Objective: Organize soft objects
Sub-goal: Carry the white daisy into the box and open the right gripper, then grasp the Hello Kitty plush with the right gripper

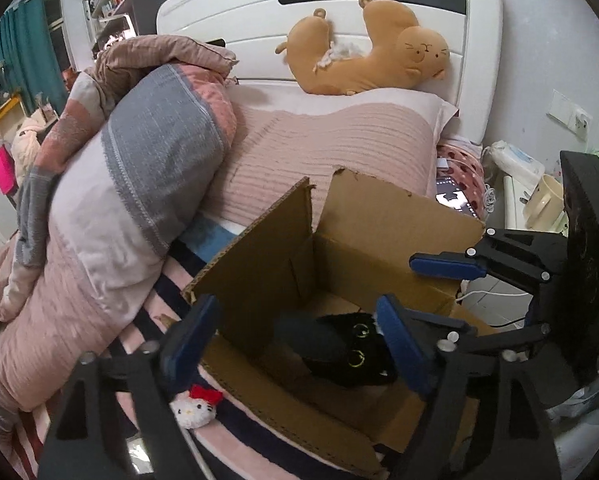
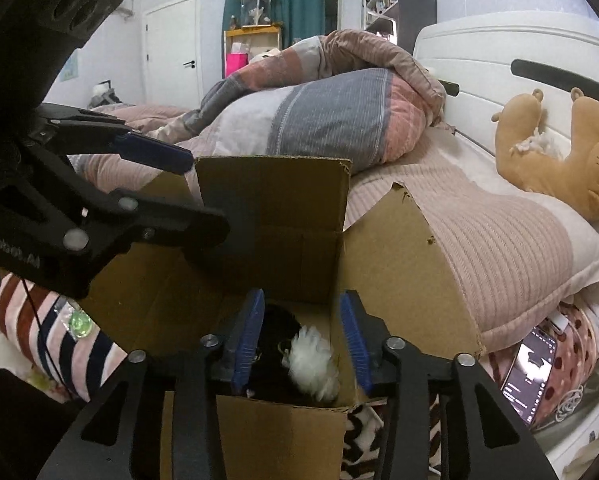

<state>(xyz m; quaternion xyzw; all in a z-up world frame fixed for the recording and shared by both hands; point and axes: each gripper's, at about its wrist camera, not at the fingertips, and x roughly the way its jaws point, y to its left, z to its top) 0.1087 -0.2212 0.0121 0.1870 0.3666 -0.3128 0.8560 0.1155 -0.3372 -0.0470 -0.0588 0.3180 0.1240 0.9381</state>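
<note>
An open cardboard box [image 1: 379, 216] stands on the bed, also in the right wrist view [image 2: 403, 248]. A black plush cat [image 1: 351, 356] lies inside it; the right wrist view shows its black body [image 2: 275, 328] and a white fluffy piece [image 2: 313, 360]. My left gripper [image 1: 295, 340] is open over the box's near-left wall, holding nothing. My right gripper [image 2: 301, 336] is open just above the box's opening, empty; it also shows in the left wrist view [image 1: 427, 284]. A small white Hello Kitty plush [image 1: 195, 408] lies on the bed left of the box. A tan cat plush [image 1: 371, 52] leans on the headboard.
A rolled striped duvet [image 1: 139, 176] lies left of the box, a pink pillow [image 1: 339, 140] behind it. A phone [image 2: 531, 372] lies at the bed's right edge. A bedside table with a cream mug [image 1: 543, 204] stands to the right.
</note>
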